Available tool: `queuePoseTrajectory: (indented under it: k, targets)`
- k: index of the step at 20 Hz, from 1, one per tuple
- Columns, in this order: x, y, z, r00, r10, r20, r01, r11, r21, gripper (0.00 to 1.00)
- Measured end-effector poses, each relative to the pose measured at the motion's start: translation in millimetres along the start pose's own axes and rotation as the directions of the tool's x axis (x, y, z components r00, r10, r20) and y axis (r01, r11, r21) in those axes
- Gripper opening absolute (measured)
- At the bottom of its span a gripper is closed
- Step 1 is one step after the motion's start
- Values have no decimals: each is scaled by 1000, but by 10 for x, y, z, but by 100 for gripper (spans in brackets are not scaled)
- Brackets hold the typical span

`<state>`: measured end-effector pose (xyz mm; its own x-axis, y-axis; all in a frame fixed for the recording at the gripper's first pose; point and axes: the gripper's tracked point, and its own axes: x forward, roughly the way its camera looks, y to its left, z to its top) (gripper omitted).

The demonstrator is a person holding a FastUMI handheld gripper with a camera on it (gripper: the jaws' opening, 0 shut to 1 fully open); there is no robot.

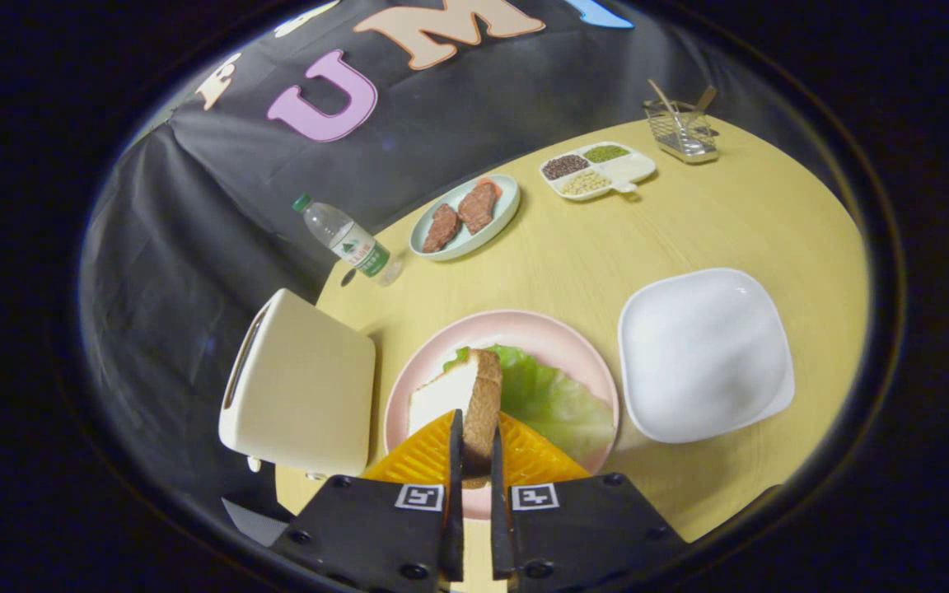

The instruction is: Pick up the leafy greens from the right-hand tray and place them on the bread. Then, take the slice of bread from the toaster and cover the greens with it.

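Bread slice (474,403) stands on edge over the leafy greens (553,399) on the pink plate (582,346), beside the toaster (301,395); light, soft, crumbly, best held by its crust. The gripper (474,449) fingers pinch it narrowly.

Glossy white tray (705,354), matt wood-look table (689,222), wire-metal basket (683,132).
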<state>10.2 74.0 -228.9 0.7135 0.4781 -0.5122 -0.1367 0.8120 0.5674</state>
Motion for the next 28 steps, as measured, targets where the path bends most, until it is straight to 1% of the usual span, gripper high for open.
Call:
queuePoseTrajectory:
  k: [2, 4, 7, 8, 11, 13, 17, 18, 20, 21, 22, 24, 26, 27, 28]
  targets:
    - [-16, -77, 0, 999, -32, 1, 32, 999, -9, 24]
    - [9, -110, -17, 999, -45, -3, 45, 999, -14, 31]
    - [8, -278, -30, 993, -119, -2, 119, 992, -38, 42]
    - [11, -328, -44, 991, -133, -4, 132, 990, -52, 51]
    - [-15, -284, -39, 992, -128, 9, 128, 989, -76, 76]
    - [-91, -266, -2, 989, -142, 31, 144, 984, -107, 82]
    - [-304, -70, 80, 989, -123, 77, 135, 977, -167, 92]
    - [-364, -45, 106, 987, -133, 88, 148, 970, -195, 93]
    - [-512, 9, 188, 980, -160, 120, 188, 945, -268, 95]
    - [-583, 45, 260, 974, -174, 146, 213, 926, -312, 96]
    - [-665, 84, 348, 966, -187, 177, 241, 901, -361, 96]
    - [-850, 180, 538, 947, -201, 250, 298, 839, -456, 96]
    - [-1001, 351, 737, 926, -189, 328, 345, 779, -524, 95]
    - [-1099, 459, 836, 913, -172, 369, 363, 757, -543, 96]
    - [-1191, 571, 940, 899, -150, 411, 376, 744, -552, 97]
